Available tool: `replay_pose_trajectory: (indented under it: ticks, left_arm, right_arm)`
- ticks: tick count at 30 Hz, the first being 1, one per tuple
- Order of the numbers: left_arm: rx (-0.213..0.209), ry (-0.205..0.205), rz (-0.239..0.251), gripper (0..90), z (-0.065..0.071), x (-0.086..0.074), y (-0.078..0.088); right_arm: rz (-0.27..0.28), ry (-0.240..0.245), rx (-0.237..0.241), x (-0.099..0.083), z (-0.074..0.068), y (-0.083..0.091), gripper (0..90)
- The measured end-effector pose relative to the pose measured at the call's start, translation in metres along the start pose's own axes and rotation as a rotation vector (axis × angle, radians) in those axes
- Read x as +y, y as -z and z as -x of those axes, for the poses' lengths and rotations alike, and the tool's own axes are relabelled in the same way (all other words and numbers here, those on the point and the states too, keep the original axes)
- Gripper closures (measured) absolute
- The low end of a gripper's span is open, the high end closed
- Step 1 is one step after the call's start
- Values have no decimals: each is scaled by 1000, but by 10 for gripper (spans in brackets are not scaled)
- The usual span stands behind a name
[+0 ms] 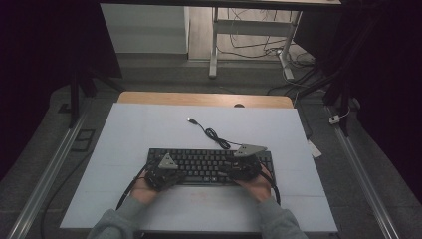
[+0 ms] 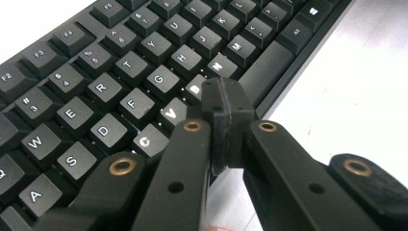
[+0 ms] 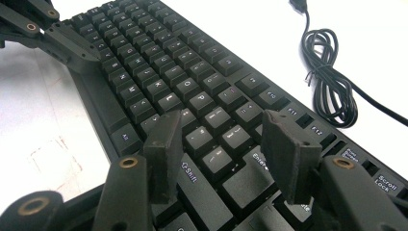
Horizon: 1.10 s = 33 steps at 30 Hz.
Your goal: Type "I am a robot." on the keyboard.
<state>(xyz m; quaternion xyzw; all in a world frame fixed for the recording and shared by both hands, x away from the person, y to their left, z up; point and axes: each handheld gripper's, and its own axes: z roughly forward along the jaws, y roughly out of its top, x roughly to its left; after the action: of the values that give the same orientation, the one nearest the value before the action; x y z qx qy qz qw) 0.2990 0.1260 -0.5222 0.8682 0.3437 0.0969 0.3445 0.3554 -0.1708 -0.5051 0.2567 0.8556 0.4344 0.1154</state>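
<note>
A black keyboard (image 1: 204, 160) lies on the white mat (image 1: 149, 129) in front of the person. Its cable (image 1: 217, 136) is coiled just behind it and ends in a loose USB plug (image 1: 190, 120). My left gripper (image 1: 168, 172) is over the keyboard's left half. Its jaws are shut with nothing between them, and the tips (image 2: 223, 103) hover at the B and N keys (image 2: 217, 67), by the space bar (image 2: 264, 70). My right gripper (image 1: 242, 167) stands open (image 3: 223, 132) over the right half of the keyboard (image 3: 159, 62), above the Shift and Enter keys.
The mat covers a wooden table (image 1: 204, 98). A bare strip of mat (image 1: 199, 204) lies between the keyboard and the person's sleeves. In the right gripper view, the coiled cable (image 3: 329, 79) lies on the mat beyond the keyboard's far edge, and the left gripper's arm (image 3: 62, 36) is at the upper left.
</note>
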Motion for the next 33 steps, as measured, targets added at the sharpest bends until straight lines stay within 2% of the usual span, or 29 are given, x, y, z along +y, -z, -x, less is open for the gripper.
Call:
replay_pose_trajectory:
  ticks: [8,14,18,20,21,22,23,25,28,33]
  left_arm:
    - [23,-20,18,890,2,1,2]
    - [38,-7,69,890,2,4,15]
    - [43,21,111,878,-2,5,26]
    - [46,43,132,795,-6,4,32]
    - [46,54,141,795,-8,4,34]
    - [48,65,150,728,-11,3,36]
    - [55,77,157,728,-13,3,38]
    - [73,103,169,647,-16,1,41]
    - [91,126,170,551,-20,-1,44]
    - [111,147,167,455,-26,-3,48]
  right_arm:
    - [7,-1,4,0,1,1,497]
    - [9,0,-5,1,0,2,497]
    - [7,4,3,1,0,2,497]
    - [7,3,5,1,-1,2,496]
    - [7,3,5,1,-1,2,496]
    - [7,4,4,1,-1,2,495]
    - [7,4,4,1,-1,2,495]
    - [10,4,5,1,-1,2,493]
    - [10,5,4,1,-1,2,491]
    - [8,6,2,1,-1,2,486]
